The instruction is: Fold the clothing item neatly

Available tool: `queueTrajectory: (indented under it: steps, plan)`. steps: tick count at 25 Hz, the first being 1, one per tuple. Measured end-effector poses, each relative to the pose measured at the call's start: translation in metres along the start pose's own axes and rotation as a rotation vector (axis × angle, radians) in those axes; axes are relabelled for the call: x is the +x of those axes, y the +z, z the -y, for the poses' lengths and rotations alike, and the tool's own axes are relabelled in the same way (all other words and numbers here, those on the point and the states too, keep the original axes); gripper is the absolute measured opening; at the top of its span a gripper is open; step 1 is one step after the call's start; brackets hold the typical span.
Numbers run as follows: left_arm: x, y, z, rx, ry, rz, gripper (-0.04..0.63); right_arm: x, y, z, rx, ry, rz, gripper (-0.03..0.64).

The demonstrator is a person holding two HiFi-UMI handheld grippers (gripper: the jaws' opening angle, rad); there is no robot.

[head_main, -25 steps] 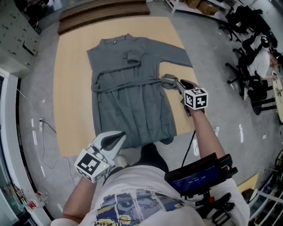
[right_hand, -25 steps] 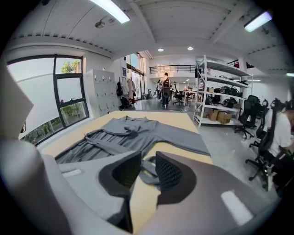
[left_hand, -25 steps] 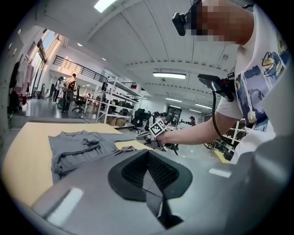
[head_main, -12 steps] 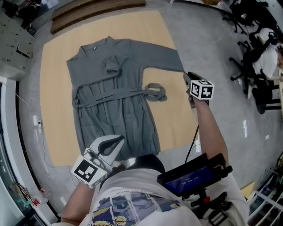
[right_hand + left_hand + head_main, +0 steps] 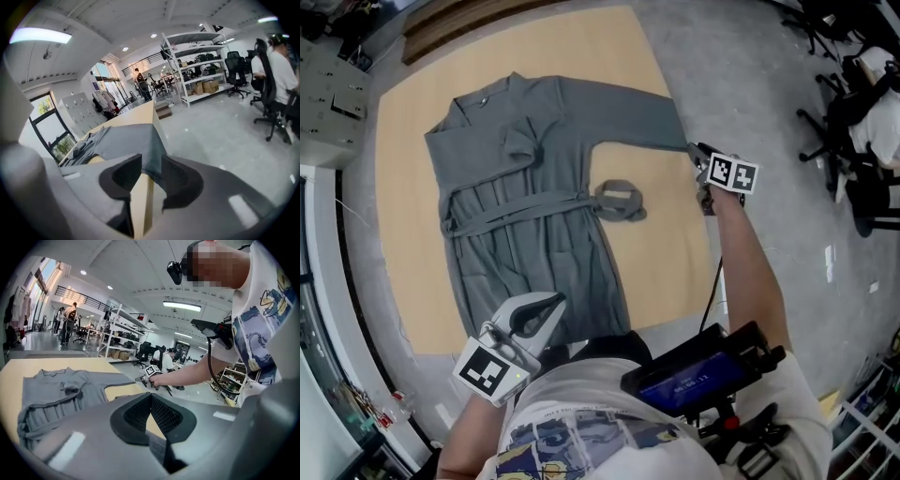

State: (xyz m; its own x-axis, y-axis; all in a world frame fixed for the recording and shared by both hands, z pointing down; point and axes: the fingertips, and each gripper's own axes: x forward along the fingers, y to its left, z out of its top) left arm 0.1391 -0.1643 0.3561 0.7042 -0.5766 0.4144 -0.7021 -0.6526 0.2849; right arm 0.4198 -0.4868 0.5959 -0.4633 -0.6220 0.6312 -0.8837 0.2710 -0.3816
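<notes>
A grey robe-like garment (image 5: 525,216) lies flat on the wooden table (image 5: 666,244), collar at the far end. One sleeve is folded onto its chest. The other sleeve (image 5: 637,117) stretches out to the table's right edge. Its belt ends in a loop (image 5: 617,200) lying beside the waist. My right gripper (image 5: 698,155) is at that sleeve's cuff (image 5: 140,140). Its jaws have just been opening and now stand apart, with the cuff's edge in the gap. My left gripper (image 5: 555,302) hovers shut and holds nothing, close to my body over the hem.
The table's right edge (image 5: 152,117) drops to grey floor. Office chairs (image 5: 862,112) and a seated person (image 5: 281,70) are off to the right, with shelving (image 5: 197,61) behind. Wooden steps (image 5: 487,28) lie beyond the table's far end.
My right gripper has left the belt loop, which now lies on the table, and has moved out to the sleeve cuff at the right edge. The left gripper has stayed shut near the hem.
</notes>
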Motion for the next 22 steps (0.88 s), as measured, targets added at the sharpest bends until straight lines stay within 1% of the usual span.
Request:
queueTrajectory:
  steps: [5, 12, 14, 16, 19, 21, 22]
  plan:
    - [0.009, -0.005, -0.009, -0.006, 0.02, -0.025, 0.008, 0.02, -0.005, 0.003, 0.08, 0.053, -0.005, 0.12]
    - [0.016, -0.006, -0.014, -0.03, 0.025, -0.026, 0.008, 0.029, -0.006, 0.0, 0.287, 0.185, 0.001, 0.12]
    - [0.017, -0.005, -0.016, -0.034, 0.029, -0.027, 0.008, 0.03, -0.008, -0.001, 0.326, 0.216, 0.002, 0.12]
    - [0.017, -0.005, -0.017, -0.036, 0.027, -0.026, 0.008, 0.031, -0.008, -0.002, 0.328, 0.227, -0.003, 0.117]
    - [0.017, -0.006, -0.016, -0.039, 0.025, -0.026, 0.008, 0.029, -0.007, -0.003, 0.285, 0.208, -0.007, 0.097]
    - [0.016, -0.006, -0.016, -0.039, 0.025, -0.024, 0.008, 0.026, -0.004, -0.002, 0.246, 0.176, 0.0, 0.069]
    - [0.015, -0.006, -0.016, -0.039, 0.025, -0.023, 0.008, 0.025, -0.002, -0.001, 0.222, 0.157, 0.003, 0.042]
